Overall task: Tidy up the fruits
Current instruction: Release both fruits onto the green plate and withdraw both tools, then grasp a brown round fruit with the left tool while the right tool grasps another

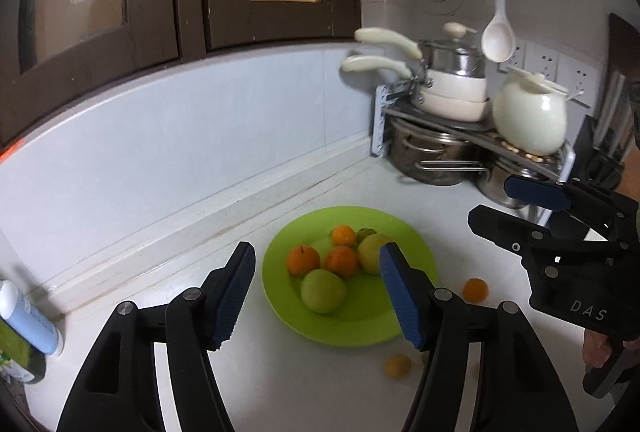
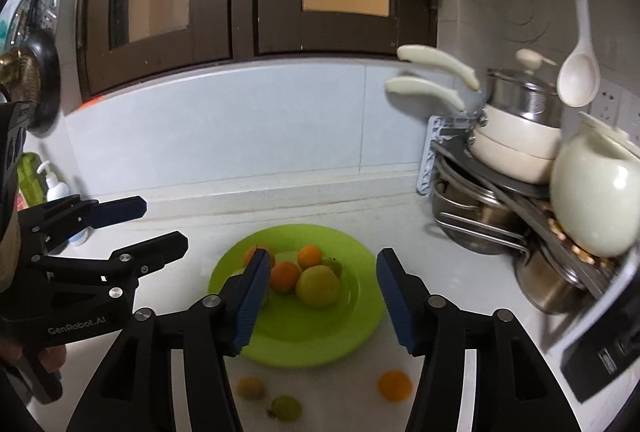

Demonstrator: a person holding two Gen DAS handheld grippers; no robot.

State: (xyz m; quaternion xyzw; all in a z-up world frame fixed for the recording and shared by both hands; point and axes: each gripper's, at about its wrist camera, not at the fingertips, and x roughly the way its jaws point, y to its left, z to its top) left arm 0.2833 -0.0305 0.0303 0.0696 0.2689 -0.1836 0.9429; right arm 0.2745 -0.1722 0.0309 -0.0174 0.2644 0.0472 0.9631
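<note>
Fruits (image 2: pixel 318 286) beside plate (image 2: pixel 360 320): right view three, left two

White letters reading "DAS" are printed on the black body of the right gripper (image 1: pixel 560 224), seen in the left wrist view. White lettering reading "GenRobot.AI" is printed on the black body of the left gripper (image 2: pixel 154 226), seen in the right wrist view. No other text can be read; labels on bottles are too blurred.
</note>
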